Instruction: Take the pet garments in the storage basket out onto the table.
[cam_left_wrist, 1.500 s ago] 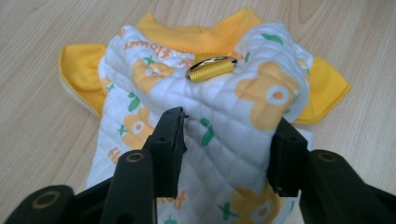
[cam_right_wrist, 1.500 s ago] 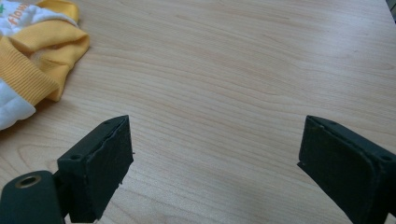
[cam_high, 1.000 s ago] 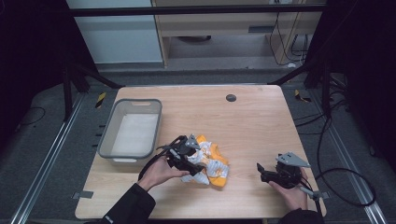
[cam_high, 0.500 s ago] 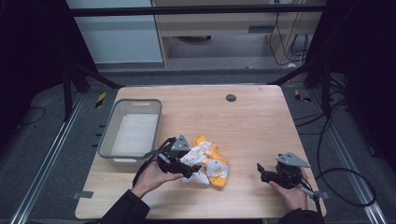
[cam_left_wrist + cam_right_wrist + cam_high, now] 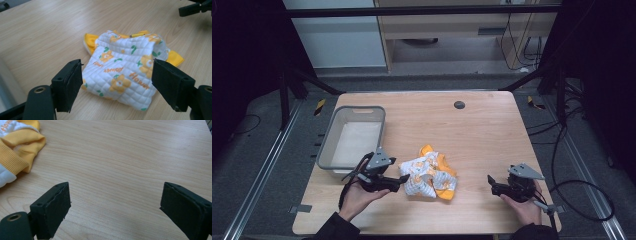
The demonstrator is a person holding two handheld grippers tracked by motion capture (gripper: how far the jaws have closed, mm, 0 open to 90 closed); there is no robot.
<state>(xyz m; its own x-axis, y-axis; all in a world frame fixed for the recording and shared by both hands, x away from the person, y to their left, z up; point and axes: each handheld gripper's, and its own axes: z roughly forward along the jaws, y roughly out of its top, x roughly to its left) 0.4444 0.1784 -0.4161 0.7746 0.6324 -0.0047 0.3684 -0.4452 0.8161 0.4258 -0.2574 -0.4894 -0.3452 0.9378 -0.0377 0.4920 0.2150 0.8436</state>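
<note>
Left tool (image 5: 403,178) sits low over the surface (image 5: 482,130) near its front edge, a little left of the middle, with its jaws spread wide and pointing at the garment (image 5: 430,178); they have just been opening, and nothing is pressed between them. Seen from the left tool view, the two black pads (image 5: 68,83) stand on either side of the garment's near end with bare wood between each pad and the cloth — close to it, but not touching. That garment is a small quilted piece, white with orange flowers, green leaves and orange lettering, and it has yellow lining and a yellow ribbed cuff. It lies crumpled in a loose heap on the surface, close to the front edge and roughly midway between the left and right edges. Just left of the left tool, near the surface's left edge, stands a grey plastic bin (image 5: 334,136), its long side running from front to back. Right tool (image 5: 490,183) rests near the front right corner in the person's right hand (image 5: 523,207), well apart from the garment — its jaws are also wide and hold nothing, and the right tool view looks between them at bare wood, with the yellow cuff off at the upper left. A small dark round spot (image 5: 459,104) lies near the far edge.
</note>
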